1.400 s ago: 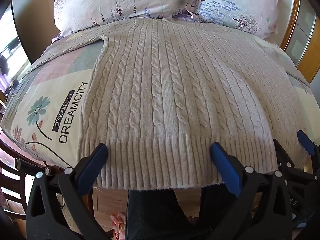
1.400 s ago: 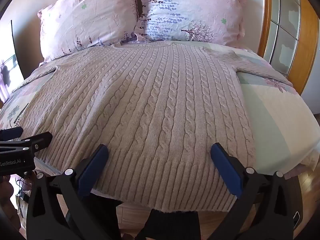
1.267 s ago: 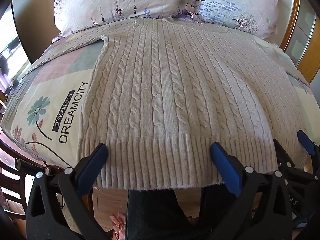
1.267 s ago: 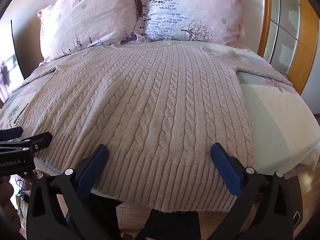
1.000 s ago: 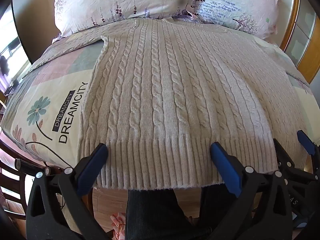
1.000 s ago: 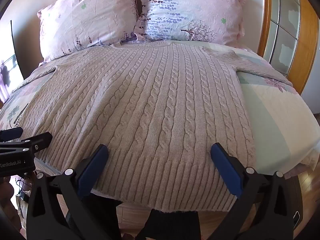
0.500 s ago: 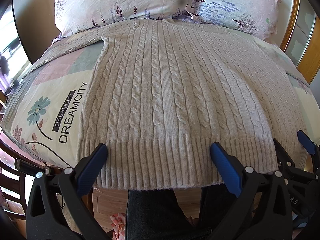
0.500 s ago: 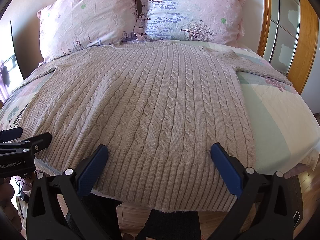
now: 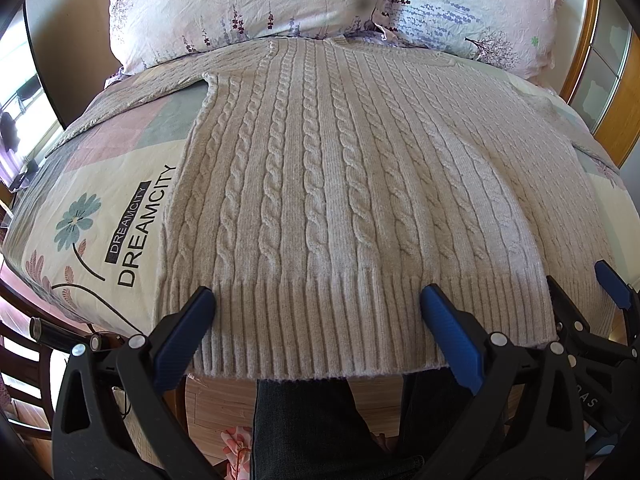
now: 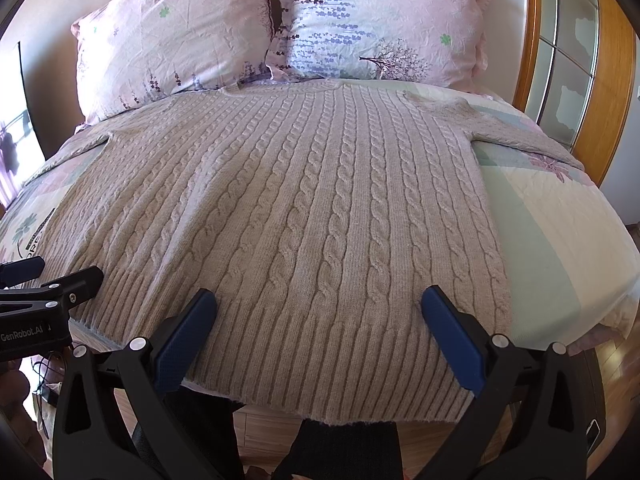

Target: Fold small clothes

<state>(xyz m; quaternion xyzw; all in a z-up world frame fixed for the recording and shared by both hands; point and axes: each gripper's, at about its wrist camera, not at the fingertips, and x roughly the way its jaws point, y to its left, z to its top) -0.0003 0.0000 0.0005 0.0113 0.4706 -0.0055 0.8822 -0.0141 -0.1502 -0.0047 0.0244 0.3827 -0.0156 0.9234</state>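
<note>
A beige cable-knit sweater [image 9: 340,184] lies flat and face-up on a bed covered by a pastel patchwork quilt printed "DREAMCITY" [image 9: 120,216], its sleeves spread out to both sides and its neckline touching two pink floral pillows [image 10: 180,40] at the head. The ribbed hem [image 10: 320,360] hangs slightly over the bed's near edge.

The left tool [image 9: 316,320], black with blue pads, is spread wide just above the hem's left half, grasping nothing. The right tool [image 10: 318,320] is likewise released over the hem's right half. Whether the blue fingertips [image 10: 200,312] actually touch the knit is hard to tell from these angles. A wooden-framed glass panel [image 10: 568,60] stands to the right of the bed.
</note>
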